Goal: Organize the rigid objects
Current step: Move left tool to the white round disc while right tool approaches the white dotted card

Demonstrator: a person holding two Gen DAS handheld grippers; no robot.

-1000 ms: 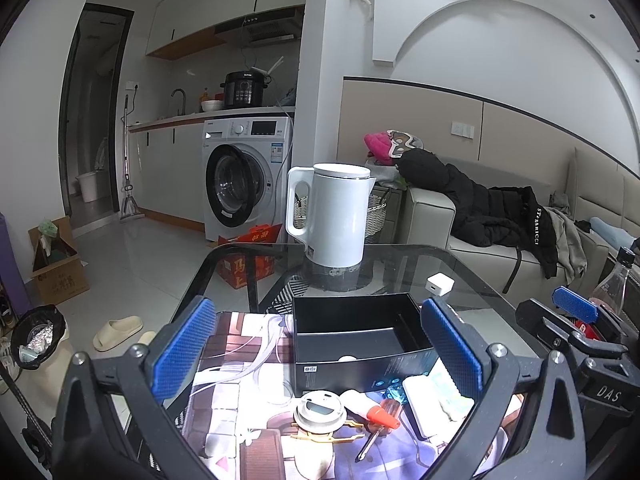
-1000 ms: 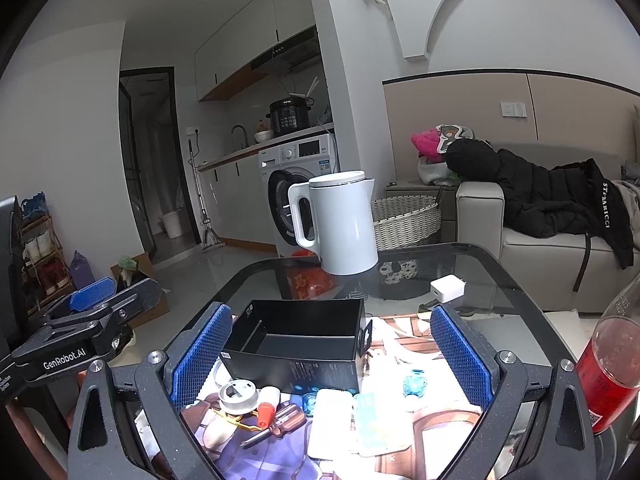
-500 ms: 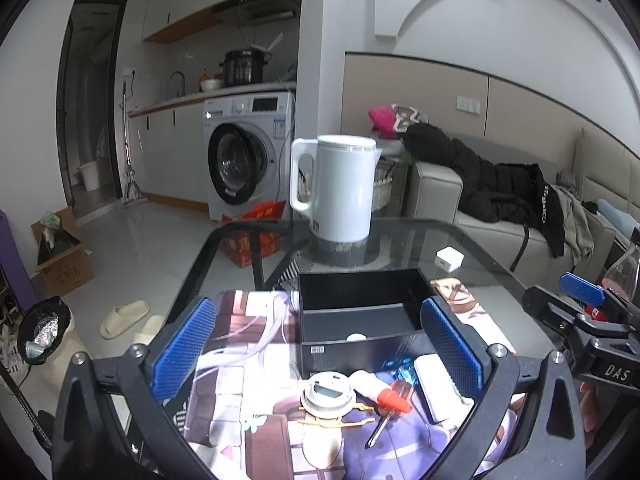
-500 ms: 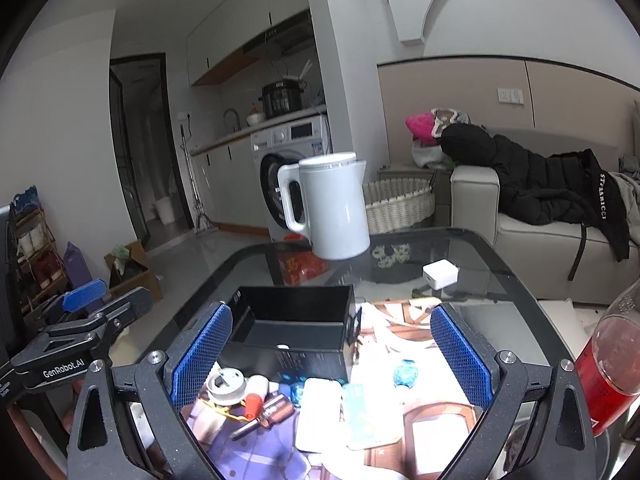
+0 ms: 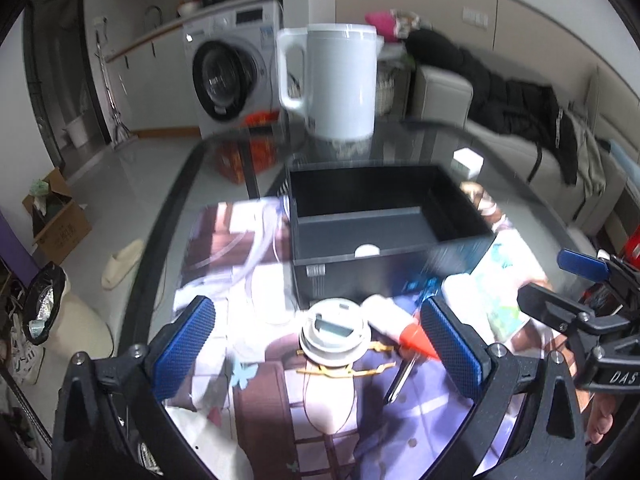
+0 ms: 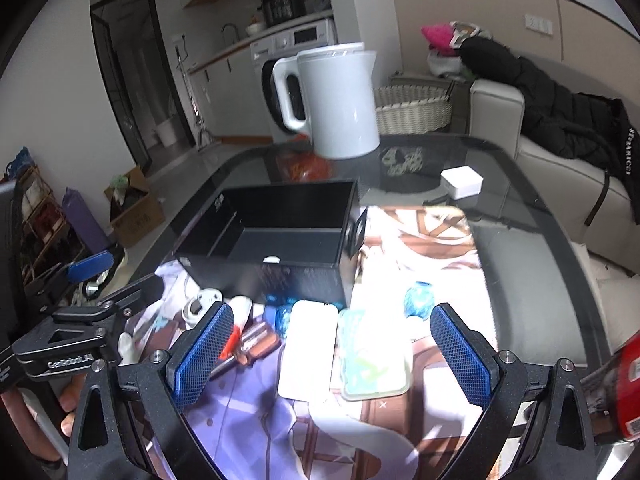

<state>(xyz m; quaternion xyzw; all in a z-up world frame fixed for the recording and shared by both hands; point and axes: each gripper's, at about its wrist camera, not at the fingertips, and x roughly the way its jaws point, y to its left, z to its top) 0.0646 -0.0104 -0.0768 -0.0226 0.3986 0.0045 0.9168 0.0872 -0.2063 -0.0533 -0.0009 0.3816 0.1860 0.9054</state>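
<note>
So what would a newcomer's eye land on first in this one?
Probably the open black box mid-table, nearly empty, with the white kettle standing behind it. Next, the clutter on the printed mat in front: a round white gadget, a white case, both tools open above it.

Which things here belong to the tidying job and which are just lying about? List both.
Job:
- black box, open, nearly empty
- round white tape measure
- red-capped white tube
- white flat case
- green flat pack
- left tongs and right tongs, both open

Lying about:
- white kettle
- white charger
- red bottle
</note>
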